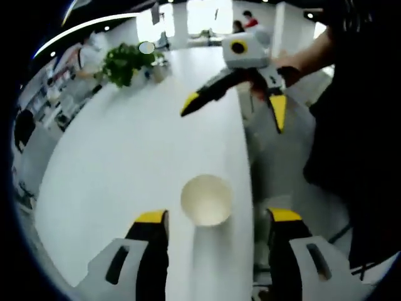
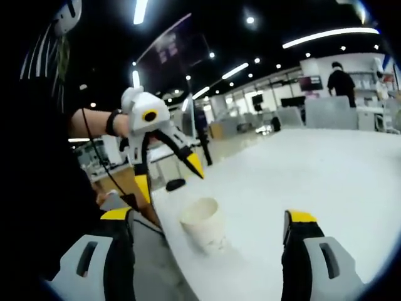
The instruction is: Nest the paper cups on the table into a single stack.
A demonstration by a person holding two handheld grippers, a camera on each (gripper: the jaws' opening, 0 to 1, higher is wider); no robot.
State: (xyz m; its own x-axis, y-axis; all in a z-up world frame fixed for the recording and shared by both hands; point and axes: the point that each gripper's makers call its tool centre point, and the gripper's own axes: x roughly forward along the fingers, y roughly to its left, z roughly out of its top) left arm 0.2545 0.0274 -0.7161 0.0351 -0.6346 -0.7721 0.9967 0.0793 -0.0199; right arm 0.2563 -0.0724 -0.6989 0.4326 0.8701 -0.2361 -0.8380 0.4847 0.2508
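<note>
White paper, one cup [image 1: 207,199]: it stands upright near the lower middle of the left gripper view, close to the right-hand edge of the white surface [image 1: 131,150], its open mouth toward the camera. Its base is hidden behind its own rim there. In the right gripper view the cup [image 2: 202,224] sits low and centre, near the surface's [image 2: 313,182] left edge, and its lower part is soft and blurred, so where it meets the top is hard to make out.

The left claw [image 1: 216,216] is spread wide, its yellow-tipped jaws rising either side of the cup without touching it; the jaw bodies are cut off by the bottom of the frame. It also shows at upper left of the right gripper view [image 2: 169,172], released, hanging above and beside the cup. The right claw [image 2: 210,216] is likewise released, with the cup between its jaws but apart from both. In the upper right of the left gripper view it [image 1: 235,106] hangs over the edge of the surface, splayed, held by a hand [image 1: 285,63].

A potted plant [image 1: 125,63] stands at the far upper left of the surface. A dark-clothed body [image 1: 357,125] fills the right side. People [image 2: 341,81] in the background are too small to make out.
</note>
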